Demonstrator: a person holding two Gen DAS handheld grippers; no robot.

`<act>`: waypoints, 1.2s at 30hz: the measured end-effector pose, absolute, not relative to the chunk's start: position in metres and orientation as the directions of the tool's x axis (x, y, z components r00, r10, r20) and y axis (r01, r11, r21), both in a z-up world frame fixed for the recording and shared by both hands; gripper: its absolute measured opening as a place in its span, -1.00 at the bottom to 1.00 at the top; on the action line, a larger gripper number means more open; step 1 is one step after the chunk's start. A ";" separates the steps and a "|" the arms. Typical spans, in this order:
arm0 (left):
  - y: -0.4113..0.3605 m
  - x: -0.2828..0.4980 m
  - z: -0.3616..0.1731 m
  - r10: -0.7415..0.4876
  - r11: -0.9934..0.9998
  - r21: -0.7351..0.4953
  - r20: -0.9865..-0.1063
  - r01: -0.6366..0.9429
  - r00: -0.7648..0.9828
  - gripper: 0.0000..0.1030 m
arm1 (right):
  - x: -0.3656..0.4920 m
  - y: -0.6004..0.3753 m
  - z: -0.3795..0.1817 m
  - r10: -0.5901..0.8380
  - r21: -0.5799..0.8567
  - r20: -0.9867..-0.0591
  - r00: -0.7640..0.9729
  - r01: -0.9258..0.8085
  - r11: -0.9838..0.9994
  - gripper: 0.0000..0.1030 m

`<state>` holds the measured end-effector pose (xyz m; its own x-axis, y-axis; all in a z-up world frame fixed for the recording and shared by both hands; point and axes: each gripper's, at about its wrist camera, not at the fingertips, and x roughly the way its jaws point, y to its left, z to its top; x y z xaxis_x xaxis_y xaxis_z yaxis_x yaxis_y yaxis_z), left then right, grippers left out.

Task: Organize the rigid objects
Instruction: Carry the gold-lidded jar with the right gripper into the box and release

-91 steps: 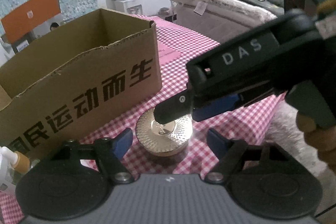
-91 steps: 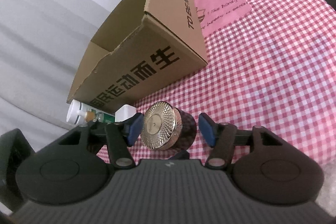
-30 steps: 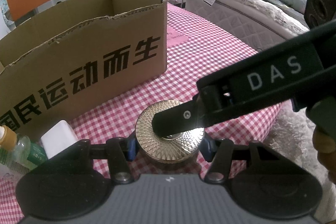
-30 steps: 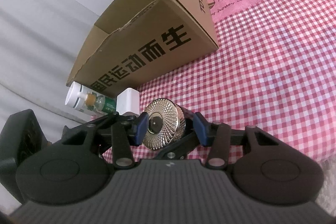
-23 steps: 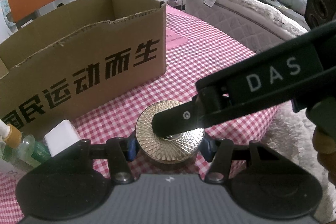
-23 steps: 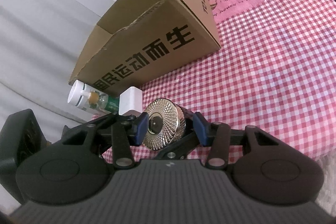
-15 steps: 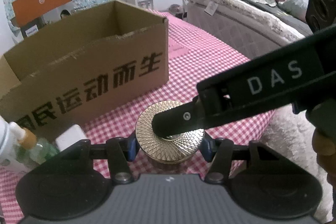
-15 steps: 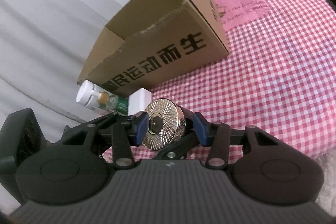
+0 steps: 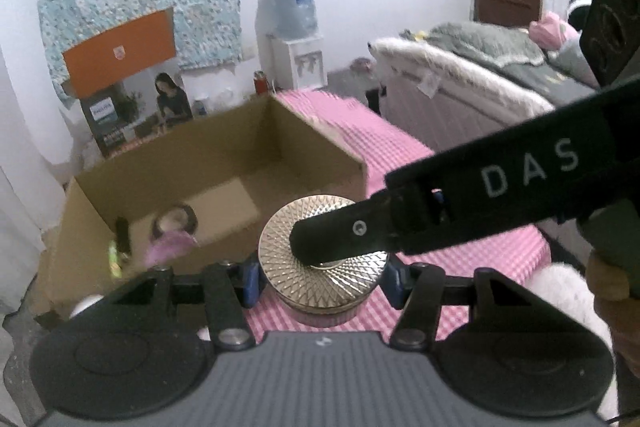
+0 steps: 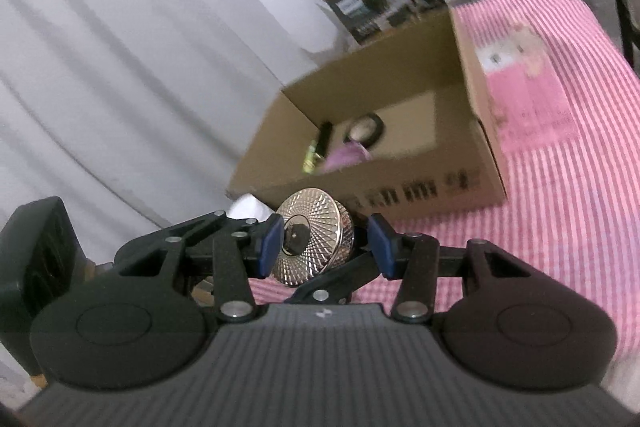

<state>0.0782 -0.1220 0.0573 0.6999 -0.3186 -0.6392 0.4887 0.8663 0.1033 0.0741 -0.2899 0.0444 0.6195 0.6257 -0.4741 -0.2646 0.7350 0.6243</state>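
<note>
nearest, the left gripper (image 9: 322, 277) clamps the sides of the gold-lidded jar (image 9: 323, 259), while the right gripper (image 10: 326, 245) pinches it from lid to base; both jaws stand narrow on it, and it hangs above the checked tablecloth (image 9: 500, 247). beyond, the cardboard box (image 9: 224, 155) lies open. judged step: carrying; next, clear the near wall, lower, release inside.
</note>
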 end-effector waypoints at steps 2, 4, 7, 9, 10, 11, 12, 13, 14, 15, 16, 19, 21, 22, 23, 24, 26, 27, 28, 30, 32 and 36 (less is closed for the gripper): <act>-0.121 0.088 0.073 -0.315 0.872 0.104 -0.629 0.478 0.711 0.11 | 0.085 -0.289 0.061 0.633 0.613 -0.468 0.617 -0.289 0.735 -0.10; -0.123 0.101 0.086 -0.306 0.880 0.106 -0.620 0.464 0.722 0.11 | 0.099 -0.289 0.078 0.644 0.604 -0.465 0.608 -0.314 0.732 -0.10; -0.123 0.124 0.098 -0.293 0.894 0.090 -0.622 0.438 0.726 0.11 | 0.127 -0.288 0.100 0.650 0.589 -0.479 0.590 -0.333 0.736 -0.08; -0.124 0.142 0.102 -0.279 0.909 0.069 -0.630 0.410 0.725 0.11 | 0.147 -0.285 0.111 0.651 0.572 -0.497 0.574 -0.347 0.743 -0.05; -0.122 0.152 0.102 -0.274 0.916 0.056 -0.635 0.397 0.722 0.11 | 0.160 -0.283 0.114 0.650 0.563 -0.511 0.562 -0.353 0.747 -0.05; -0.122 0.163 0.101 -0.270 0.923 0.040 -0.644 0.384 0.715 0.11 | 0.170 -0.282 0.117 0.649 0.559 -0.524 0.552 -0.351 0.751 -0.05; -0.119 0.174 0.099 -0.265 0.930 0.019 -0.657 0.367 0.706 0.11 | 0.183 -0.280 0.118 0.646 0.556 -0.541 0.539 -0.348 0.755 -0.04; -0.119 0.185 0.096 -0.262 0.936 -0.003 -0.672 0.351 0.692 0.11 | 0.197 -0.278 0.118 0.645 0.551 -0.558 0.522 -0.348 0.758 -0.03; -0.117 0.196 0.092 -0.260 0.941 -0.023 -0.686 0.337 0.680 0.11 | 0.208 -0.274 0.117 0.642 0.547 -0.574 0.508 -0.346 0.762 -0.02; -0.114 0.207 0.088 -0.259 0.946 -0.044 -0.698 0.322 0.667 0.11 | 0.219 -0.272 0.115 0.640 0.545 -0.590 0.492 -0.343 0.765 -0.02; -0.113 0.216 0.084 -0.259 0.949 -0.062 -0.710 0.308 0.655 0.11 | 0.231 -0.269 0.113 0.638 0.541 -0.605 0.476 -0.342 0.768 -0.02; -0.109 0.248 0.068 -0.248 0.958 -0.095 -0.745 0.269 0.620 0.11 | 0.267 -0.264 0.103 0.630 0.539 -0.649 0.425 -0.328 0.776 -0.01; -0.108 0.265 0.057 -0.241 0.963 -0.112 -0.766 0.245 0.596 0.11 | 0.289 -0.262 0.093 0.625 0.538 -0.674 0.393 -0.317 0.781 -0.01; -0.108 0.274 0.052 -0.239 0.965 -0.121 -0.775 0.234 0.585 0.11 | 0.301 -0.261 0.088 0.622 0.537 -0.688 0.375 -0.313 0.783 0.00; -0.108 0.284 0.046 -0.238 0.966 -0.131 -0.784 0.223 0.573 0.11 | 0.310 -0.258 0.081 0.618 0.535 -0.697 0.362 -0.310 0.786 0.00; -0.108 0.288 0.042 -0.235 0.968 -0.136 -0.791 0.213 0.565 0.11 | 0.321 -0.257 0.076 0.614 0.534 -0.707 0.350 -0.305 0.788 0.00; -0.107 0.302 0.032 -0.222 0.972 -0.136 -0.805 0.194 0.551 0.11 | 0.339 -0.254 0.067 0.610 0.534 -0.722 0.325 -0.298 0.791 0.01; -0.107 0.306 0.029 -0.214 0.974 -0.132 -0.810 0.187 0.546 0.11 | 0.348 -0.253 0.062 0.610 0.535 -0.728 0.314 -0.296 0.791 0.02; -0.107 0.311 0.025 -0.206 0.976 -0.129 -0.816 0.177 0.541 0.11 | 0.357 -0.251 0.058 0.609 0.537 -0.734 0.299 -0.292 0.791 0.02; -0.105 0.322 0.018 -0.192 0.979 -0.126 -0.827 0.159 0.528 0.11 | 0.372 -0.242 0.048 0.608 0.539 -0.743 0.278 -0.291 0.791 0.04; -0.102 0.330 0.013 -0.183 0.982 -0.127 -0.836 0.142 0.517 0.11 | 0.382 -0.236 0.042 0.604 0.532 -0.754 0.258 -0.298 0.792 0.05; -0.097 0.344 0.003 -0.173 0.984 -0.135 -0.855 0.114 0.489 0.11 | 0.396 -0.223 0.030 0.592 0.516 -0.771 0.235 -0.316 0.796 0.10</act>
